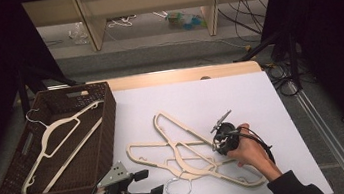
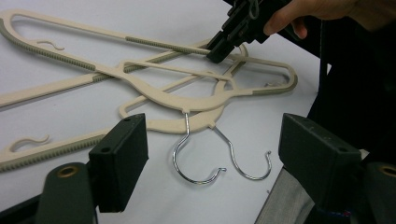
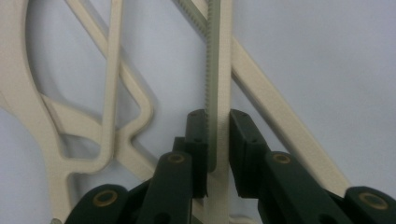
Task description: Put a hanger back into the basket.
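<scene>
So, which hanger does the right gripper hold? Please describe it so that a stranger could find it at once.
Start at the white mat beside the brown basket, where two cream hangers lie crossed. The right gripper is shut on one arm, the one with a ribbed grey-green strip along its edge. Unlike the single hanger in the basket, it lies in the tangle.

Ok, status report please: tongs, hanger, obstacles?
Right tongs shut on hanger bar. Left tongs open, holding nothing. Second hanger tangled underneath.

We note cream hangers [image 1: 187, 148] with grey-green ribbed strips and silver hooks [image 2: 198, 158], a dark brown woven basket [image 1: 106, 131], a white counter [image 1: 241, 98], black jaws.
</scene>
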Demonstrator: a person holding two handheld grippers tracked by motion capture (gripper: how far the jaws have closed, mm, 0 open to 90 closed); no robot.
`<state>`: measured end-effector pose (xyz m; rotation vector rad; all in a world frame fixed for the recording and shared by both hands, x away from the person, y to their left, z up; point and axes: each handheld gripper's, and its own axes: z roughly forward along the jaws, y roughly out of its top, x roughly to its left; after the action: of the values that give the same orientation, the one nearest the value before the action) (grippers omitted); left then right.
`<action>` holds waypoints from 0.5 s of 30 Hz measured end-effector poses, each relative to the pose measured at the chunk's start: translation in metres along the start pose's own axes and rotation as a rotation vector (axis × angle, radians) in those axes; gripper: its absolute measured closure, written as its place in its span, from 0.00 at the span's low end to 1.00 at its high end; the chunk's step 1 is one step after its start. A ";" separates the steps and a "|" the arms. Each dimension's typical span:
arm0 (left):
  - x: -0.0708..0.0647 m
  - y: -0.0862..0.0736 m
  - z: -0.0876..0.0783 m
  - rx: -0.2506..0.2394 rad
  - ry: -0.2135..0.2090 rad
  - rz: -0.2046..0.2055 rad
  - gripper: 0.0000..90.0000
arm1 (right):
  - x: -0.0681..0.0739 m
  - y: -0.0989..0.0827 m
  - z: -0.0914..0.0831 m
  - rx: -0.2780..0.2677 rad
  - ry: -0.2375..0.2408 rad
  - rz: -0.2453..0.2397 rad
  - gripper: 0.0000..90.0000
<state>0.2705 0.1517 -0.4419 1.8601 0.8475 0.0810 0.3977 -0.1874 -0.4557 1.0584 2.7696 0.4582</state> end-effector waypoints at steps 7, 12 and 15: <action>0.004 0.002 0.007 0.033 0.074 0.120 0.28 | -0.002 0.007 -0.012 -0.001 -0.011 -0.101 0.88; 0.008 0.005 0.022 0.064 0.107 0.214 0.29 | -0.003 0.011 -0.021 0.002 -0.006 -0.157 0.88; 0.012 0.006 0.033 0.091 0.136 0.274 0.29 | -0.003 0.012 -0.025 -0.004 -0.004 -0.174 0.88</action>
<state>0.2959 0.1317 -0.4554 2.0660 0.6923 0.3491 0.4019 -0.1869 -0.4282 0.8064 2.8237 0.4366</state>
